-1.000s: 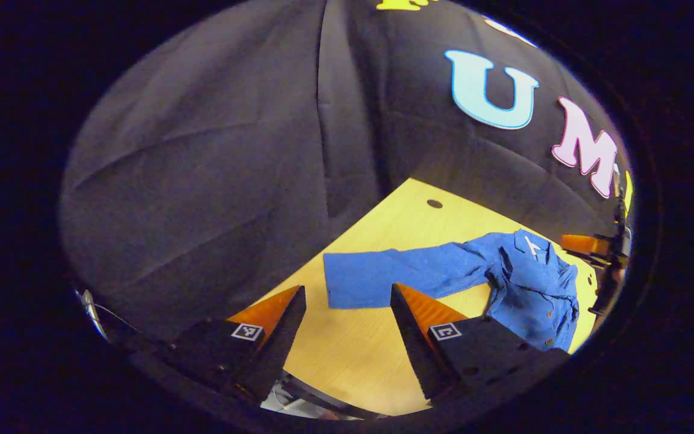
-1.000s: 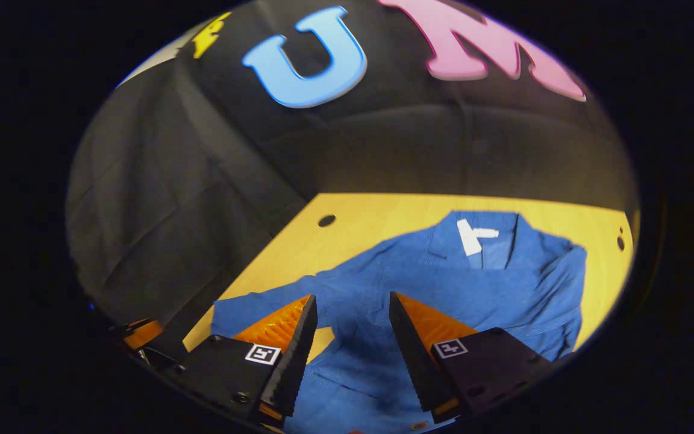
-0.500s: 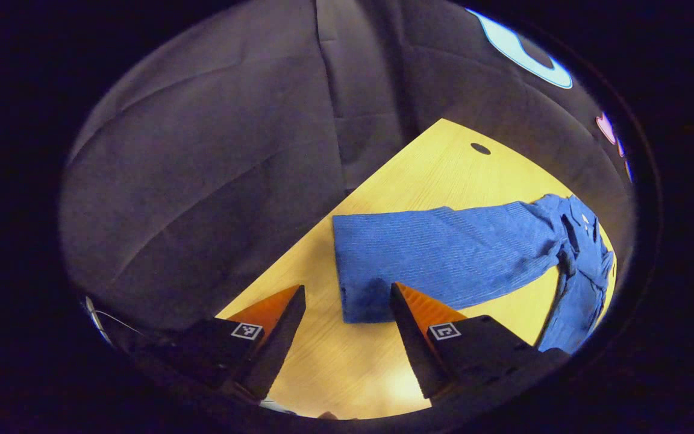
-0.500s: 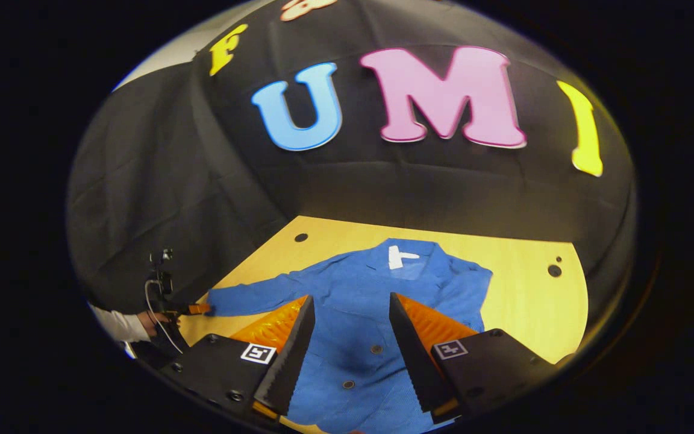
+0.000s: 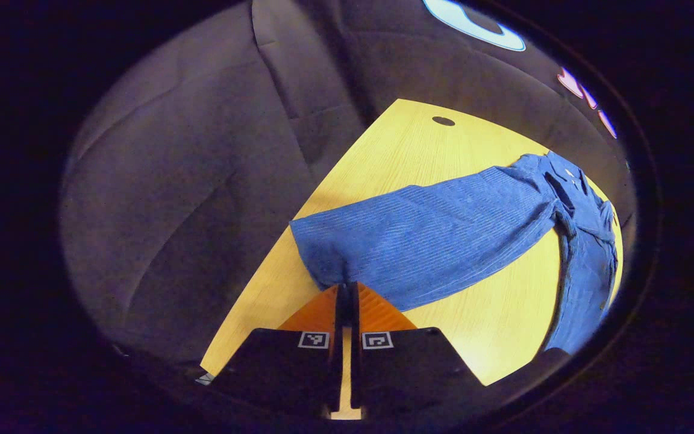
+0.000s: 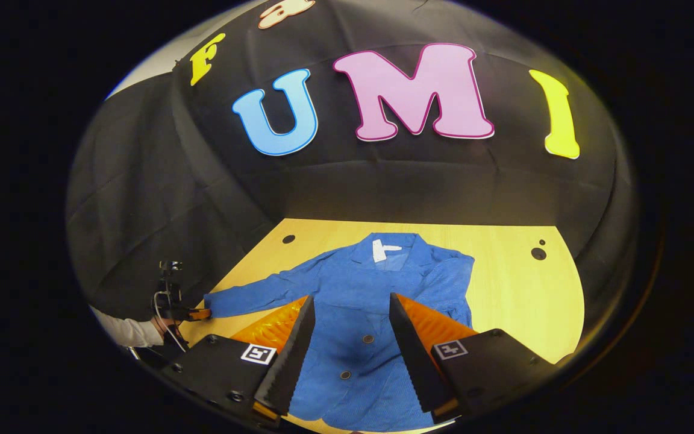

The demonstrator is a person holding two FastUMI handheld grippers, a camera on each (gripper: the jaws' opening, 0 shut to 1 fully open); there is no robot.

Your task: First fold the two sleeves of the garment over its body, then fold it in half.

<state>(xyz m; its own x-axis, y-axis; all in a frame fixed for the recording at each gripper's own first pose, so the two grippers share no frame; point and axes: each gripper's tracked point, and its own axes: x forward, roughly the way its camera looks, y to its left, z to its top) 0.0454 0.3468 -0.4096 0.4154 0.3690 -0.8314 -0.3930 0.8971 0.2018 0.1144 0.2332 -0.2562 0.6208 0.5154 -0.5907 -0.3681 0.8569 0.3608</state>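
Pinching the sleeve [image 5: 419, 241] cuff, the left gripper [image 5: 347, 289] has just closed; right gripper [image 6: 347, 337] fingers stay spread above the shirt [image 6: 359, 301].

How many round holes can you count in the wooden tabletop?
3, seen in the right gripper view: one hole at the far left corner, one larger hole at the far right, one tiny hole just behind it. The blue jacket may hide others.

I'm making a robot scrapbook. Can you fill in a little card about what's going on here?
garment: blue jacket, lying flat, front up
surface: yellow wooden table
left gripper: shut on the cuff of the outstretched sleeve
right gripper: open, above the jacket's body
other sleeve: already folded over the body
fold in half: not yet done
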